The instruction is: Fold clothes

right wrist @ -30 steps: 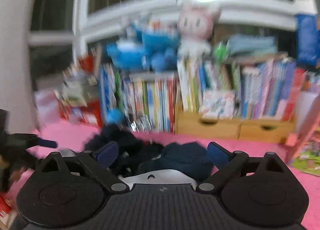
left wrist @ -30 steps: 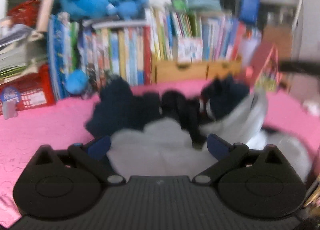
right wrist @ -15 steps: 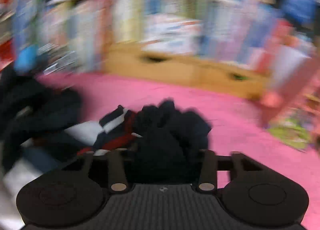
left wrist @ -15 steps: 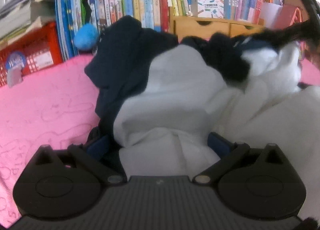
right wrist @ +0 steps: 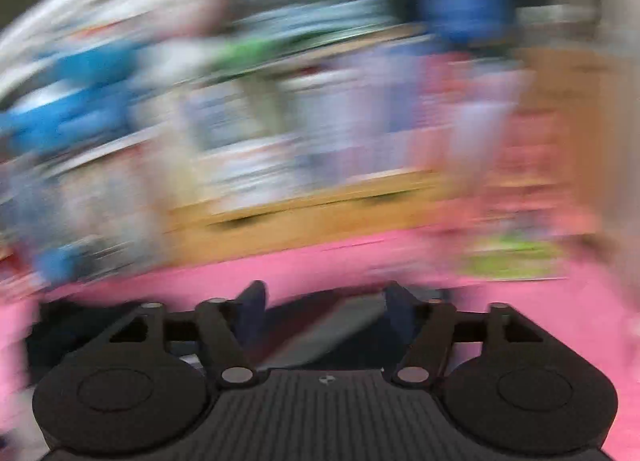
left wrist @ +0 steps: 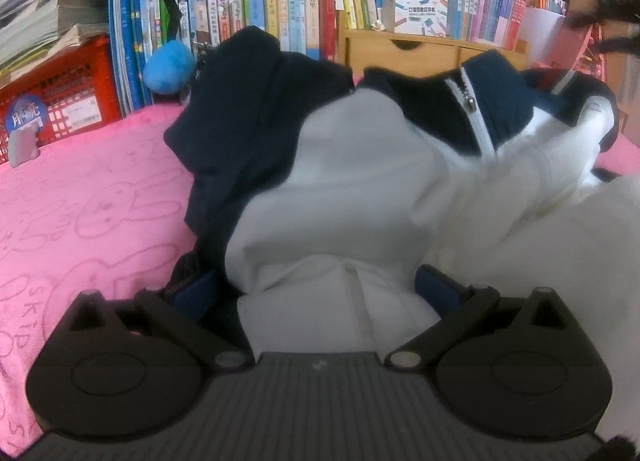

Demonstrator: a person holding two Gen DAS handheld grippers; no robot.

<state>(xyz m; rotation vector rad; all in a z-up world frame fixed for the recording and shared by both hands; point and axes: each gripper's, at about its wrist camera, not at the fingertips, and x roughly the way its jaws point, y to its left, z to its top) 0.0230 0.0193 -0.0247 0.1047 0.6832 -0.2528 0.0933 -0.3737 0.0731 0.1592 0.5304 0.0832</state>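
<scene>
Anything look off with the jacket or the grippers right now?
The white and navy jacket lies bunched on the pink blanket, zipper twisted sideways. Right wrist view is motion-blurred.

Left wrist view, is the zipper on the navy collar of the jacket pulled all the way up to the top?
No, the zipper pull sits partway down the white zipper tape, below the top edge of the navy collar.

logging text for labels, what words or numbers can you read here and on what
"SKIP": letters in the pink blanket, reading downward near its left edge.
Book spines: Chinese characters, too small to read surely.
White box and round blue sticker: print too small.
Right wrist view: all blurred.
</scene>
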